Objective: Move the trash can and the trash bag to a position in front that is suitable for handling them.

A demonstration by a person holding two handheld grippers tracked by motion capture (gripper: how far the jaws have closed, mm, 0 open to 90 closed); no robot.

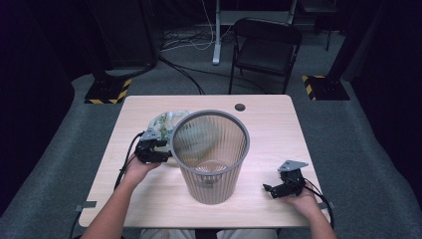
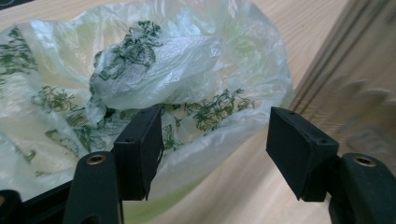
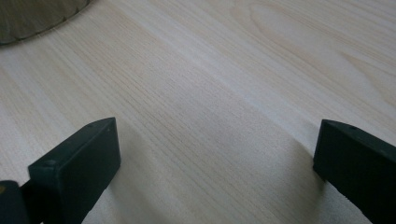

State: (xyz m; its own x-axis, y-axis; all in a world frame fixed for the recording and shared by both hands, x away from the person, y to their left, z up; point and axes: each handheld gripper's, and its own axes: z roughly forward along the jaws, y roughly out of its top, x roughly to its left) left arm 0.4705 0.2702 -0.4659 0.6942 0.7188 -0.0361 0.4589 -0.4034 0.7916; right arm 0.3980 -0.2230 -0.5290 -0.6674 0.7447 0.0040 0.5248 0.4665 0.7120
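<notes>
Left gripper view: crumpled clear plastic bag [image 2: 140, 74], green-printed; left gripper [image 2: 215, 144] wide apart, grasping nothing.

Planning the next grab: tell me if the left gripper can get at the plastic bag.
Probably yes: the left gripper is open, the plastic bag lies right ahead, nothing between.
</notes>
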